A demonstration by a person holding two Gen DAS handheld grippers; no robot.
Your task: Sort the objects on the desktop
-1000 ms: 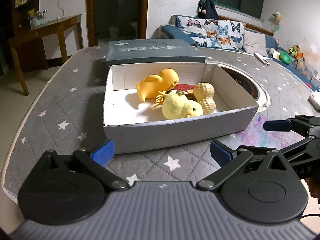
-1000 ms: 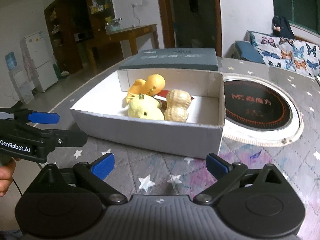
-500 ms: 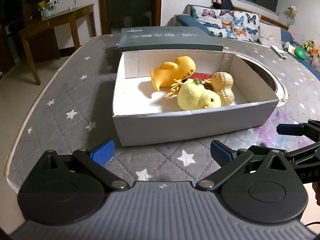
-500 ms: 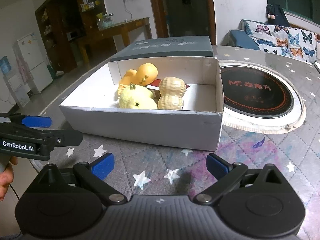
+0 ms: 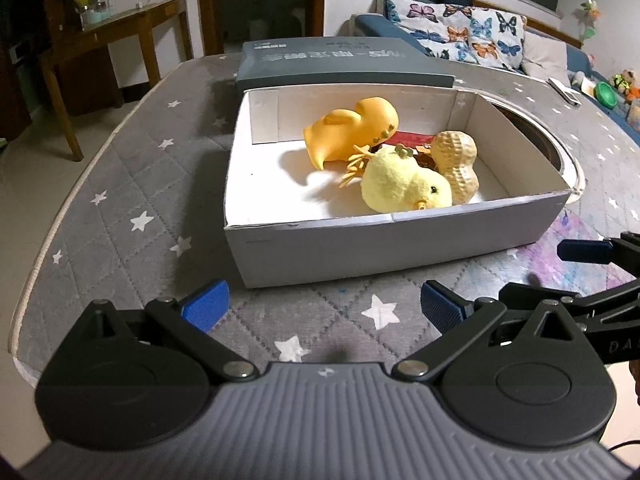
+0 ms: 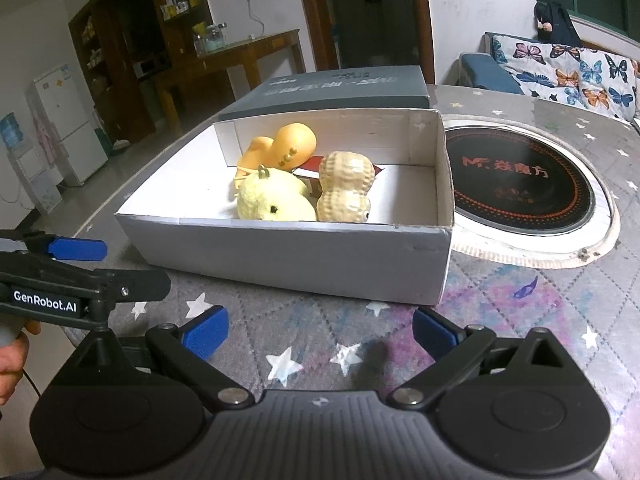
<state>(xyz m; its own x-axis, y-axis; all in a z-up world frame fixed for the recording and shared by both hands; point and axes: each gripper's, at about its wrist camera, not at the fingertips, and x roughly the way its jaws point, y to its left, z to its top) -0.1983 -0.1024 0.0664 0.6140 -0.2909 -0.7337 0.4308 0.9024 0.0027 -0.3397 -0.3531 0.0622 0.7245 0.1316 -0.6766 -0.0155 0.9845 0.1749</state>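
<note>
Both the left gripper (image 5: 322, 306) and right gripper (image 6: 320, 330) hover spread and empty before the open box (image 5: 400, 248), which holds a plush chick (image 5: 404, 186), peanut toy (image 5: 456, 164) and orange duck (image 5: 352, 130).

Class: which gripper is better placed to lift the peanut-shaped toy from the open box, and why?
Right, probably. The tan peanut-shaped toy lies toward the white cardboard box's right end, nearer the open right gripper; the left gripper faces the emptier left end.

"GenRobot.AI" on left hand-held gripper (image 6: 76, 250); "MF" plus Chinese characters on cooktop (image 6: 516, 172).
</note>
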